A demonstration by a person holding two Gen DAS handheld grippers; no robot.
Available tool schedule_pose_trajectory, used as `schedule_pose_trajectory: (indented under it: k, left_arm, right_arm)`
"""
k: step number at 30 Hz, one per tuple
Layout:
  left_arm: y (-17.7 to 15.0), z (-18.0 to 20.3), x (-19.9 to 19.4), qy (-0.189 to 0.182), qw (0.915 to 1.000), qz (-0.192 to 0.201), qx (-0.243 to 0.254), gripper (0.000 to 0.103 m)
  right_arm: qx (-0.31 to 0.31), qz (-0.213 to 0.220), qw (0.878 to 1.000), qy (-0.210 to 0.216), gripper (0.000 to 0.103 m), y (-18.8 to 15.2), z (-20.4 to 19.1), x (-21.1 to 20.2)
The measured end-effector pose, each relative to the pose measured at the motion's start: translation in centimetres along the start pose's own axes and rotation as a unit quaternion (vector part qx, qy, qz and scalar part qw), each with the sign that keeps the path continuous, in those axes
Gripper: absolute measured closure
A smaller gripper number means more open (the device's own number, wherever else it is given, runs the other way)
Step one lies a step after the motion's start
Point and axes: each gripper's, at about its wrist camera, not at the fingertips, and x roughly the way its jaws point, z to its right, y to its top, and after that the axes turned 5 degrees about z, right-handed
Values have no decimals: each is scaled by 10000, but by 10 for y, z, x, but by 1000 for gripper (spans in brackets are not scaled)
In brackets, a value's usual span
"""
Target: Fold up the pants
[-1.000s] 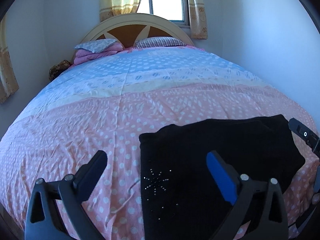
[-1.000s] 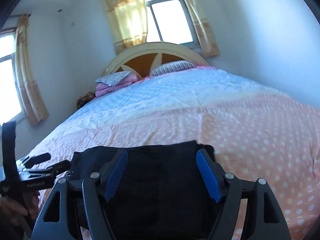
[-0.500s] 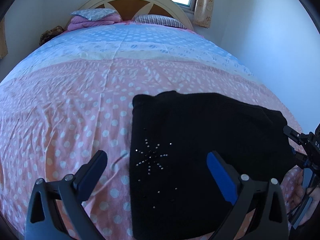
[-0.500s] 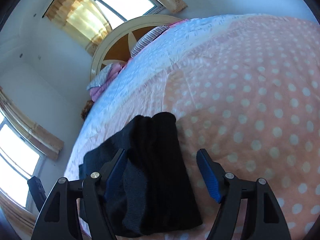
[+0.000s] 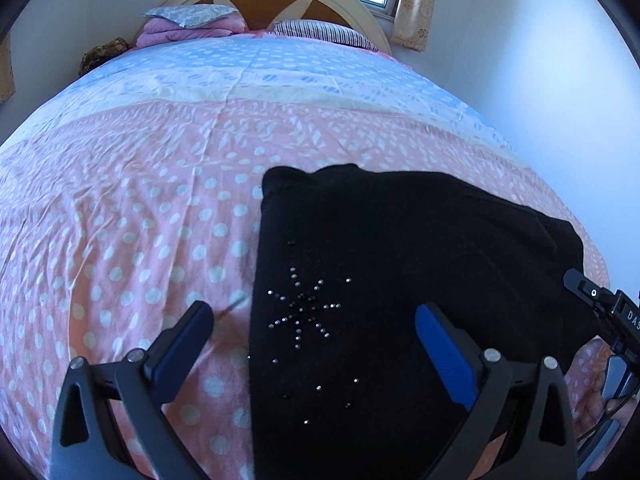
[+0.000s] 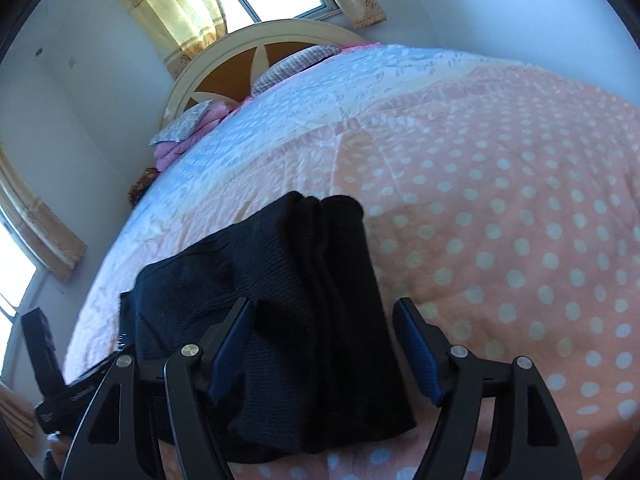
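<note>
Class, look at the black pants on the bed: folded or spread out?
Folded. The pants lie as a compact block on the bedspread, with stacked layers showing along one edge.

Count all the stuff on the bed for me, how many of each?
Black pants: 1
Pillows, one patterned and one striped: 2
Folded pink blanket: 1
Brown bundle at the bed's corner, too small to identify: 1
Total: 5

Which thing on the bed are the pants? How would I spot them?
Start at the big bed's polka-dot pink cover. At the near end lie the black pants, folded flat. Nothing else is so dark, and they have a sparkly star of studs.
</note>
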Motion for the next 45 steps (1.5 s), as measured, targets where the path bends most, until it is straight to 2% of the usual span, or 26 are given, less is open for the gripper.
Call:
schedule_pose_trajectory:
  k: [5,8,11,12,16,19,22,23,24,25,26,28,29,31,33,34,36,41,45]
  left_arm:
    - [1,2,4,49,10000,22,41,0]
    - [2,4,6,94,9999,1,78,0]
    - [3,3,7,102,9999,-26,48,0]
    - [3,3,6,109,9999,-29,39,0]
    - [2,4,5,140,9999,-42,2,0]
    - [-1,4,2,120,9999,-78,-51,0]
    - [-2,6,-1,28,9999,-116,-51,0]
    - [-3,8,-2,-15,9999,-117,-11,2]
    - [-4,10,-3,-39,9999,-97,32,8]
    - [-4,13,-5,-100,9999,-63,93,12]
    - [-5,16,-7,-167,9997,-47,168,17]
    - [-4,17,-7,-223,9996,-58,190,21]
    - [-3,15,-7,-308,9994,-79,110,23]
    - [-2,4,-10,-580,9980,-43,-229,36]
    - [-1,-7,-12,-950,9935,-58,-624,76]
    - [-1,-10,-11,-1116,9906,-94,-780,80]
    - [-3,-13,-11,-1278,9872,-64,-957,81]
    - [-6,-5,-21,-1042,9909,199,-832,82]
    - [-7,-5,-19,-981,9919,156,-787,82]
  right_arm:
    - [-187,-8,9995,-273,30,-5,-8,0]
    - [56,-128,9997,-188,28,-6,-2,1]
    - [178,-326,9992,-126,19,-4,-4,4]
    - [95,-376,9992,-99,14,-5,-8,6]
    - [-562,-468,9966,-377,7,-11,-27,13]
    - [-868,-423,9934,-616,6,-18,-37,15]
    - [-862,-319,9941,-571,6,-19,-36,12]
    - [-975,-296,9931,-579,7,-20,-38,12]
    - [-1080,-258,9922,-574,13,-21,-40,11]
    - [-1161,-216,9915,-555,26,-21,-43,9]
    - [-1227,-174,9910,-502,31,-21,-46,7]
    - [-1297,-141,9906,-419,49,-21,-48,5]
    - [-1249,-131,9915,-336,53,-20,-47,5]
    - [-1128,-93,9933,-241,61,-19,-44,3]
    - [-1104,-27,9937,-187,64,-19,-45,0]
    - [-1177,0,9928,-203,65,-20,-47,-1]
    - [-1404,81,9896,-297,66,-21,-54,-2]
    - [-1873,516,9792,-585,67,-28,-75,-15]
    - [-1912,719,9774,-554,68,-27,-77,-22]
